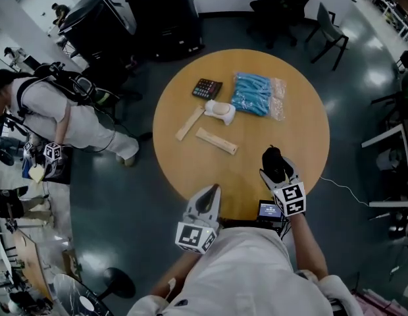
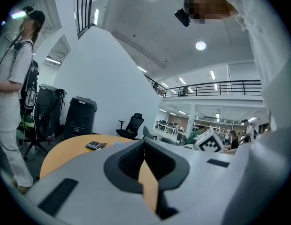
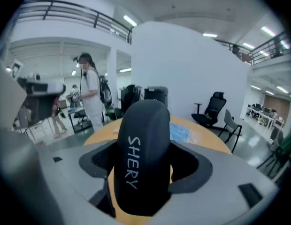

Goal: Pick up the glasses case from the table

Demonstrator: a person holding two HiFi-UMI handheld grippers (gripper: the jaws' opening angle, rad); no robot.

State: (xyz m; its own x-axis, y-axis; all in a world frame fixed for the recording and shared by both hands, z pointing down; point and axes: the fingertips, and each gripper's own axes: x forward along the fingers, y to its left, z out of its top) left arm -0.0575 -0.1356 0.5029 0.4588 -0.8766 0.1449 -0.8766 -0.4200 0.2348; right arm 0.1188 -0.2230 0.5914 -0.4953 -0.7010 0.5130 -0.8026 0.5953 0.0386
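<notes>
Right gripper (image 1: 278, 171): jaws spread wide and clamped on the glasses case (image 3: 141, 158), a black case lettered SHERY. It stands on end between the pads and rises above them. The case appears clear of the table (image 1: 293, 120), over its near edge, though the gap beneath cannot be confirmed.

Left gripper (image 1: 208, 199): jaws together, nothing between them. It sits beside the right gripper and apart from it, at the same table edge.

Ahead of both tools, mid-table: nearer wooden strip (image 1: 216, 141), farther wooden strip (image 1: 189, 124), one white object (image 1: 220, 111).

Beyond those: calculator (image 1: 207, 88) ahead of the left gripper, blue packet (image 1: 254, 93) ahead of the right.

Past the far edge: office chair (image 3: 212, 108).
</notes>
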